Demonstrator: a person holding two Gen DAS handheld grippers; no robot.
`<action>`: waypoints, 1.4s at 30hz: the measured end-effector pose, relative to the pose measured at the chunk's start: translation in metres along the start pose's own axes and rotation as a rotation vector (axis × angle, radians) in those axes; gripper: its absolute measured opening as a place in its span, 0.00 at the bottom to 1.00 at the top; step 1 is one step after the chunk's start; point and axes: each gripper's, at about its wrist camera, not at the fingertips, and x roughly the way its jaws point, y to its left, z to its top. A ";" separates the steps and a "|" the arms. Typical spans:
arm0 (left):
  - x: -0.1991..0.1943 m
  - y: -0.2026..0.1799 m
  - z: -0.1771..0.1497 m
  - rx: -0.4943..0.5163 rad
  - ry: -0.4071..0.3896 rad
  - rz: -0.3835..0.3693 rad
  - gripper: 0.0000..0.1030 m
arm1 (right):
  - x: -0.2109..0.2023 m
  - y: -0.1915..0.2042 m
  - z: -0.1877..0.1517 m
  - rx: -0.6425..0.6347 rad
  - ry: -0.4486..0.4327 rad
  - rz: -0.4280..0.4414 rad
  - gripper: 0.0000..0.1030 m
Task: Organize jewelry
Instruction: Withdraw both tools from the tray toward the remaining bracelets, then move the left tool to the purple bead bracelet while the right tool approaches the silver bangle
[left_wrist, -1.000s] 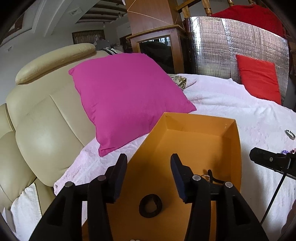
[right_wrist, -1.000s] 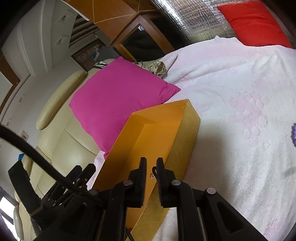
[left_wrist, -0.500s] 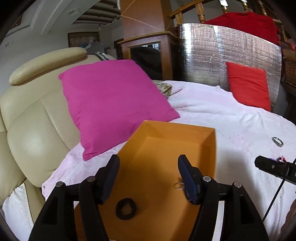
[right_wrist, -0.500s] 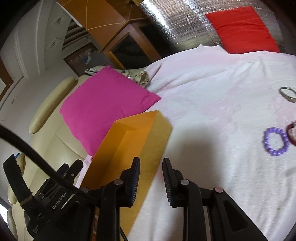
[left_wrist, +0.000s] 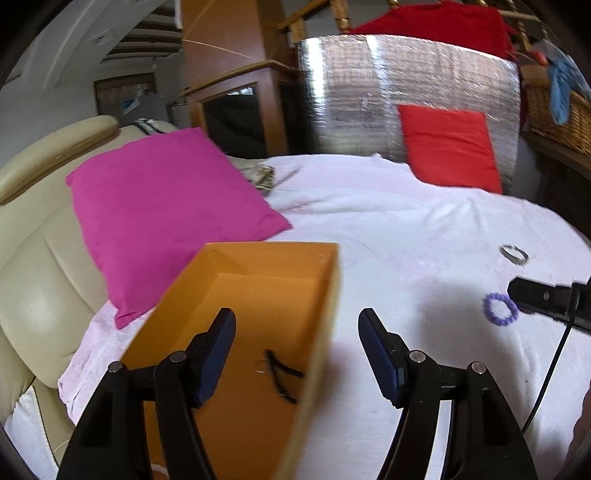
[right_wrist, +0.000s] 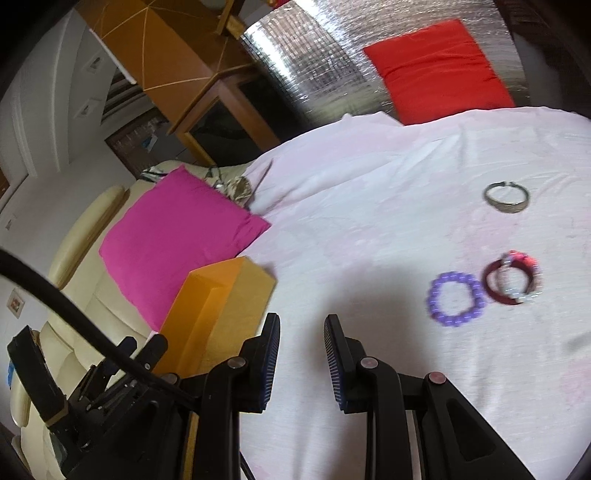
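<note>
An orange box lies on the white bed cover, with a thin dark piece of jewelry inside. It also shows in the right wrist view. My left gripper is open and empty, straddling the box's right wall. My right gripper is open and empty over the cover, right of the box. A purple bead bracelet, a dark red bangle and a silver bangle lie on the cover to the right. The purple bracelet and silver bangle also show in the left view.
A magenta pillow leans on a cream leather seat left of the box. A red cushion stands against a silver foil panel at the back. A black cable hangs at the right.
Both grippers have swung right, away from the box toward the bracelets. My right gripper has opened wider. The box's black ring has left the left view.
</note>
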 end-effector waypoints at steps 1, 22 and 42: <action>0.000 -0.009 0.000 0.014 0.006 -0.012 0.68 | -0.003 -0.005 0.001 0.004 -0.003 -0.006 0.26; -0.004 -0.099 -0.004 0.130 0.039 -0.113 0.68 | -0.067 -0.099 0.016 0.145 -0.088 -0.101 0.26; 0.012 -0.119 -0.009 0.127 0.136 -0.225 0.68 | -0.068 -0.122 0.022 0.189 -0.091 -0.134 0.26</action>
